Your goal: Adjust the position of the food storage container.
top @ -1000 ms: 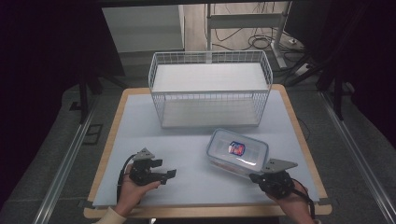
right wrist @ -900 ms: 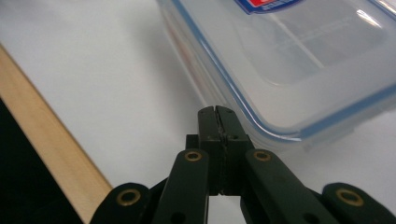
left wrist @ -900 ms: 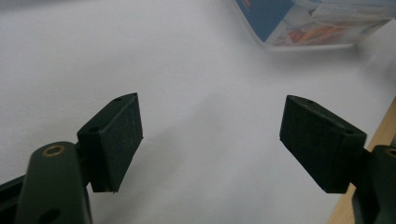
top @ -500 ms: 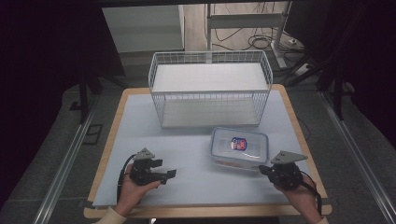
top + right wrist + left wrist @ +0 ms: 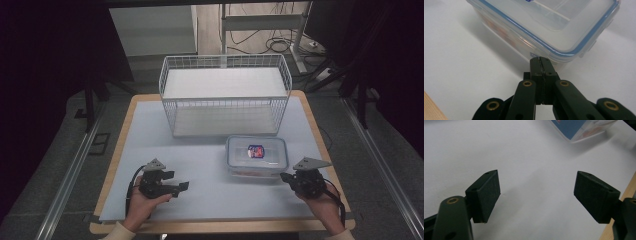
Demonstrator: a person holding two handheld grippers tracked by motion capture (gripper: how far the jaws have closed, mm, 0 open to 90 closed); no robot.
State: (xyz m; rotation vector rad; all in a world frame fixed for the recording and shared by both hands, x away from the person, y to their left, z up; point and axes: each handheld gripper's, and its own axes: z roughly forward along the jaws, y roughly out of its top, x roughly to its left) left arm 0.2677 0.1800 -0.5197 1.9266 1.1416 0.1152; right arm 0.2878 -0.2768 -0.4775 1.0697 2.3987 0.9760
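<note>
Tongs in my right hand (image 5: 286, 177) are pressed together with nothing between them — their tips sit at the near corner of the lidded plastic box (image 5: 256, 155), which lies on the table (image 5: 200, 150) just in front of the wire basket (image 5: 225, 95). My left tongs (image 5: 182, 186) are spread wide over bare table — well apart from the box.

glossy clear plastic container (image 5: 554, 27), matt white tabletop (image 5: 210, 190), wire basket (image 5: 225, 95)
</note>
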